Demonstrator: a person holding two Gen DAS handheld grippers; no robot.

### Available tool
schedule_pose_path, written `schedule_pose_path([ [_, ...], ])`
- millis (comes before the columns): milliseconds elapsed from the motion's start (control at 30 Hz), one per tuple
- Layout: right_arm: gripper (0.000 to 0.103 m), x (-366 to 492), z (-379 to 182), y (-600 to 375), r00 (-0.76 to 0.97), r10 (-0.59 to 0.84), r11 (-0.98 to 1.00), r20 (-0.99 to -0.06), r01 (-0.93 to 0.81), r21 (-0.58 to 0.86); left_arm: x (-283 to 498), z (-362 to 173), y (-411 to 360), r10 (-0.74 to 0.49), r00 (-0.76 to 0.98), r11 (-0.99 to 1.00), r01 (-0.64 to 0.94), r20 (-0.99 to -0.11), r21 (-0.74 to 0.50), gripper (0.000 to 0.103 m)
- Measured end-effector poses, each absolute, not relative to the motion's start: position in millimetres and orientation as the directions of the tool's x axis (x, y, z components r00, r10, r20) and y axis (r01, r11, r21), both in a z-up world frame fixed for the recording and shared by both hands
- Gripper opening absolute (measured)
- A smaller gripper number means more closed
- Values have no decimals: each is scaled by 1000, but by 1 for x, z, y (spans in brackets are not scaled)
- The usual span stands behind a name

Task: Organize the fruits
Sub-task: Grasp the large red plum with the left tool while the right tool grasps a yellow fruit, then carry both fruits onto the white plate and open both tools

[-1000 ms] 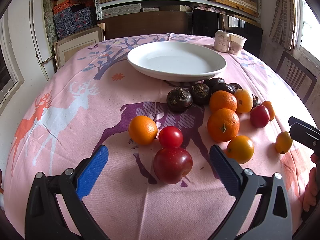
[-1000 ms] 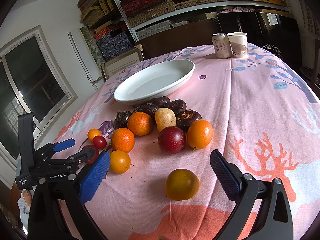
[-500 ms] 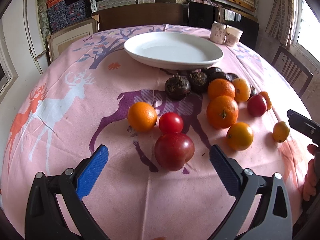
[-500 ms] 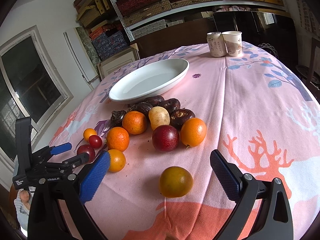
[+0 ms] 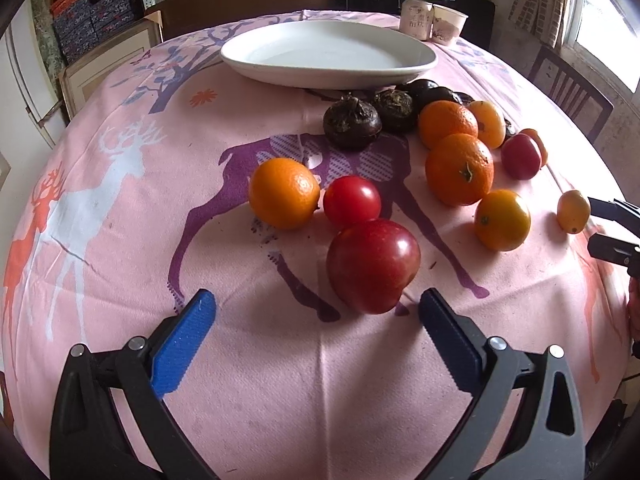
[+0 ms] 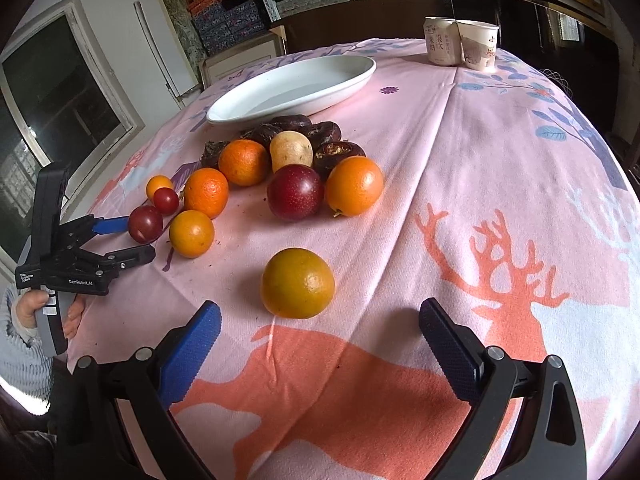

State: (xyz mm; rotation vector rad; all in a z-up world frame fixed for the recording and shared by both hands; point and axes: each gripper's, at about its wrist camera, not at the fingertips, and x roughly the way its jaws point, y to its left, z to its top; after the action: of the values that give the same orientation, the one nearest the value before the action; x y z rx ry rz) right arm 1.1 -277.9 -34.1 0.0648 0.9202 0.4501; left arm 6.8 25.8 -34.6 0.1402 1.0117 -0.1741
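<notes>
Left wrist view shows me my left gripper spread wide and holding nothing, with the dark red plum straight ahead of it, lying just in front of the fingertips and a little toward the right finger, so it is not yet between the pads. This plum is nearly round, so I see no long axis to align with. Just behind it sits a small red tomato, which seems to touch it, and an orange beside that one. In the right wrist view my right gripper is also wide and empty, and the yellow-orange citrus lies alone just ahead of it, close to the middle line. The white plate is far ahead of both claws, behind the fruit pile, and has nothing in it. I judge each claw is nearest to its own fruit; my left one must shift slightly right before going forward, or it can push the tomato
</notes>
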Motion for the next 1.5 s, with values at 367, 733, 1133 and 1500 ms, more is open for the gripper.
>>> schedule_pose_path([
  [367,65,5,-30,-252,538,336,906,-773,-408,110,10,-25,2,-143,550,952,305,-823,39,60],
  [733,38,10,-19,-265,549,409,892,-729,-409,193,10,-9,6,-212,577,951,307,-788,-32,40],
  [1133,38,144,46,-226,656,470,881,-590,-381,279,139,37,-21,-246,638,957,281,-730,-77,40],
  [1500,64,197,15,-200,646,437,896,-626,-372,242,176,8,-3,-238,614,964,247,-753,-103,59],
])
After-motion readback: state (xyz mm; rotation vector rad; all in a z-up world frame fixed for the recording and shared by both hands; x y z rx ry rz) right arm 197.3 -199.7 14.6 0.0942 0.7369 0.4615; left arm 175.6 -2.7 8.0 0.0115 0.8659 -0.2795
